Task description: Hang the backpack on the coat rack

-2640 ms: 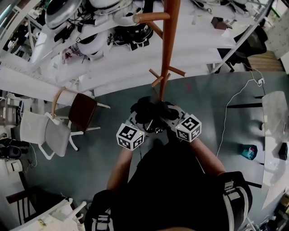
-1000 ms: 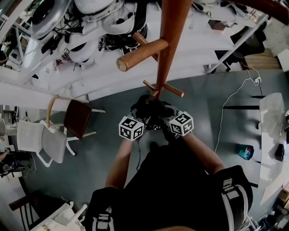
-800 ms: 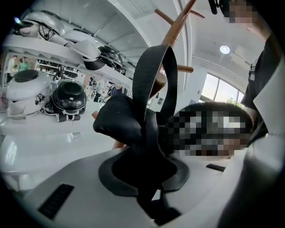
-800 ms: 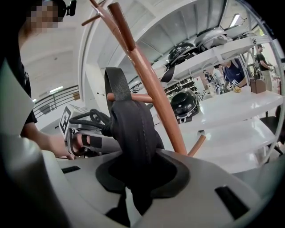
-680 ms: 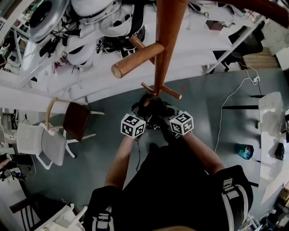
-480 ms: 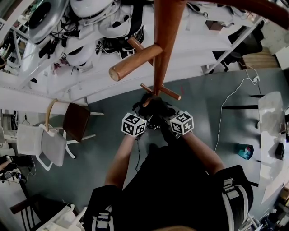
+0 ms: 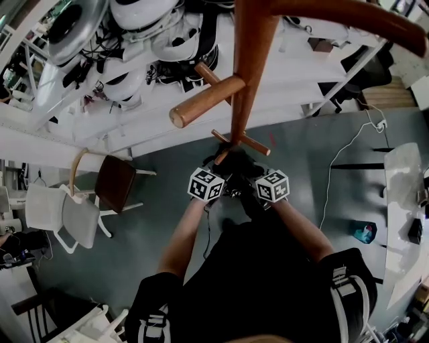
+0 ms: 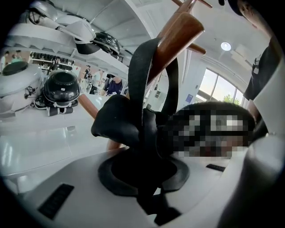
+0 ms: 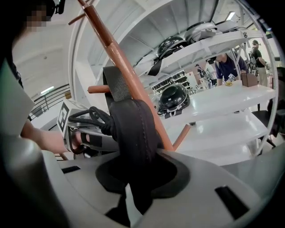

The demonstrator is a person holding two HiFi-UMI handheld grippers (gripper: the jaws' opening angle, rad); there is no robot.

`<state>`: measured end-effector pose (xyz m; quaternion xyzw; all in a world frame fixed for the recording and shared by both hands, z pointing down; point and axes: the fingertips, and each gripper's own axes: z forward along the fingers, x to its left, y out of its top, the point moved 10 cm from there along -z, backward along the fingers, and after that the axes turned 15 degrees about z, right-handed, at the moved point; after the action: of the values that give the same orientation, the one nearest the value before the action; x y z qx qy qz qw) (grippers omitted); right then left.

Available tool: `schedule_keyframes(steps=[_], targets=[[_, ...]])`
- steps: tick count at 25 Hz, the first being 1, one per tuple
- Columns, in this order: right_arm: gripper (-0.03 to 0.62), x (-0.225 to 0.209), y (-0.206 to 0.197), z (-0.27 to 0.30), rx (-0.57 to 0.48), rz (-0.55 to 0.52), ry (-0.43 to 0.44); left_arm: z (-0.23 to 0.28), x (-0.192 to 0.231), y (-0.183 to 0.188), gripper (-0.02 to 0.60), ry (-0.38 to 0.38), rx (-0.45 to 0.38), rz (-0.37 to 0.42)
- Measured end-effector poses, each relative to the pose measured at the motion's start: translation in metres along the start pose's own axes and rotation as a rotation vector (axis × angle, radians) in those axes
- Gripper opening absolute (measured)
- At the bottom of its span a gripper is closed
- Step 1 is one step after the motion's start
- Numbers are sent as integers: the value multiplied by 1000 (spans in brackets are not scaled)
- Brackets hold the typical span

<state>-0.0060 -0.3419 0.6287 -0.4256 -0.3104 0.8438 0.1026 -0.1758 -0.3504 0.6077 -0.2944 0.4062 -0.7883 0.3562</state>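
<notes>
Item, left gripper (image 8: 142, 178): my jaws pinched a bunched black padded strap of the backpack (image 7: 236, 163). Its strap loop (image 8: 138, 75) passed round a wooden peg (image 8: 178, 33) of the coat rack (image 7: 249, 80).

Item, right gripper (image 9: 133, 173): my jaws were clamped on another black padded fold. A grey webbing strap (image 9: 116, 84) lay against the pole (image 9: 111, 46).

Item, backpack: bunched between both grippers at the rack's lower pegs.

Item, white shelves (image 7: 288, 67) beyond the rack: they carried white and black helmet-like shells (image 7: 134, 13).

Item, marker cubes (image 7: 206, 185): square black-and-white patterns.
</notes>
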Motion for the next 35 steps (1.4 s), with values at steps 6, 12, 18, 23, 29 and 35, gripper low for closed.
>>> schedule_keyframes(steps=[6, 12, 18, 23, 29, 35], targets=[[110, -13, -2, 9, 9, 8, -32, 14, 8, -6, 84, 1, 22, -10], [110, -23, -5, 14, 33, 0, -59, 24, 11, -13, 84, 4, 50, -20], [112, -29, -12, 18, 55, -4, -75, 30, 10, -22, 84, 6, 83, -18], [112, -29, -17, 20, 65, -7, -82, 29, 9, -28, 86, 16, 91, -17], [121, -29, -20, 27, 76, -25, -111, 28, 12, -35, 94, 42, 102, 2], [156, -28, -24, 37, 82, -88, -140, 24, 14, -42, 124, 94, 125, 25]])
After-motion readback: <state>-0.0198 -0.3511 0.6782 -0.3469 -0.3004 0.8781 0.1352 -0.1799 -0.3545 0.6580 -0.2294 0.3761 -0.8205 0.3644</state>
